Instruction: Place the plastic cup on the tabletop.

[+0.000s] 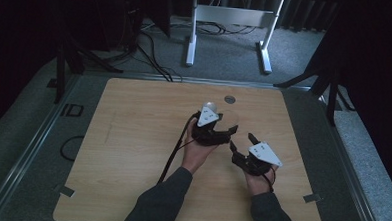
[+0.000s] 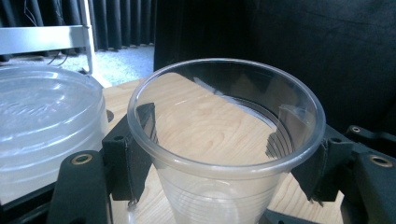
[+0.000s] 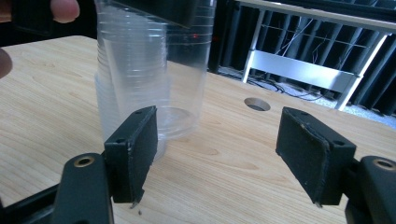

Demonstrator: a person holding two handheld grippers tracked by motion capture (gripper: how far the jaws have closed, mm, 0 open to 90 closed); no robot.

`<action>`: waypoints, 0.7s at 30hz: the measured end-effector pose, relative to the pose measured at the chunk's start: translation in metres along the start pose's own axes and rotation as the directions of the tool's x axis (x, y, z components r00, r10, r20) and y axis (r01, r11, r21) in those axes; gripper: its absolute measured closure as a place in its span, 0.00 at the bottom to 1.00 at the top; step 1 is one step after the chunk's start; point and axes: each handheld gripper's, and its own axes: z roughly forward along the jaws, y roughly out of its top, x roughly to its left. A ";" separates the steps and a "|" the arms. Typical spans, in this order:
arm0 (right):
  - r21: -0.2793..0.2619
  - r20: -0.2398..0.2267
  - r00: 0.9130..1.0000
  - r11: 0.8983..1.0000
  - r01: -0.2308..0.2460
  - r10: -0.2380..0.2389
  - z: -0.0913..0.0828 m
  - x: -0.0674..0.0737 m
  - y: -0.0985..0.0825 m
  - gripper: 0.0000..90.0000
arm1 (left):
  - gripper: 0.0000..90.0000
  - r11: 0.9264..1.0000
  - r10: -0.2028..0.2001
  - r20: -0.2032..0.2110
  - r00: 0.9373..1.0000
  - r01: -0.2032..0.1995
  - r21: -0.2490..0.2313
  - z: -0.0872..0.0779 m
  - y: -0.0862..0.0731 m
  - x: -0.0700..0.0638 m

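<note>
My left gripper (image 1: 226, 129) (image 2: 224, 149) is shut on a clear plastic cup (image 2: 219, 191) just below its rim, one pad pressing on each side. The cup is upright, over the middle of the wooden table (image 1: 132, 138). A second clear cup or stack (image 2: 42, 126) (image 1: 211, 107) stands close beside it. My right gripper (image 1: 240, 148) (image 3: 224, 154) is open just right of the left one, low over the table, with nothing between its pads. In the right gripper view the clear cups (image 3: 149, 79) are straight ahead and slightly left, with the other hand's fingertips (image 3: 63, 9) above them.
A round hole (image 1: 229, 99) (image 3: 257, 103) lies in the tabletop behind the cups. A white desk frame (image 1: 228, 17) stands on the carpet beyond the table. Cables trail from the left gripper (image 1: 175, 149) and loop off the table's left side (image 1: 70, 147). Dark curtains close off the back.
</note>
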 end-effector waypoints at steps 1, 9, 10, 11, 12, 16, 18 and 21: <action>0.001 0.002 1.000 1.000 -0.001 0.001 0.000 0.000 0.000 0.32 | 0.33 1.000 0.004 -0.003 1.000 -0.004 0.000 -0.002 -0.001 0.000; 0.000 0.011 1.000 1.000 -0.008 0.008 -0.001 -0.003 -0.001 0.32 | 0.33 1.000 0.000 -0.004 1.000 0.000 0.006 -0.005 -0.004 0.002; 0.000 0.011 1.000 1.000 -0.008 0.008 -0.001 -0.003 -0.001 0.32 | 0.33 1.000 0.000 -0.004 1.000 0.000 0.006 -0.005 -0.004 0.002; 0.000 0.012 1.000 1.000 -0.009 0.009 -0.001 -0.003 -0.002 0.32 | 0.33 1.000 0.000 -0.004 1.000 0.000 0.006 -0.005 -0.004 0.002; 0.000 0.012 1.000 1.000 -0.009 0.009 -0.001 -0.003 -0.002 0.32 | 0.33 1.000 0.000 -0.004 1.000 0.000 0.006 -0.005 -0.004 0.002; 0.000 0.013 1.000 1.000 -0.013 0.013 -0.001 -0.004 -0.002 0.32 | 0.33 1.000 0.011 0.002 1.000 -0.011 0.009 -0.011 -0.008 0.000; -0.002 0.015 1.000 1.000 -0.011 0.011 -0.001 -0.004 -0.002 0.32 | 0.33 1.000 0.016 0.004 1.000 -0.016 0.010 -0.012 -0.008 -0.002; -0.003 0.018 1.000 1.000 -0.012 0.012 -0.001 -0.004 -0.002 0.32 | 0.33 1.000 0.024 0.002 1.000 -0.024 0.010 -0.015 -0.010 -0.003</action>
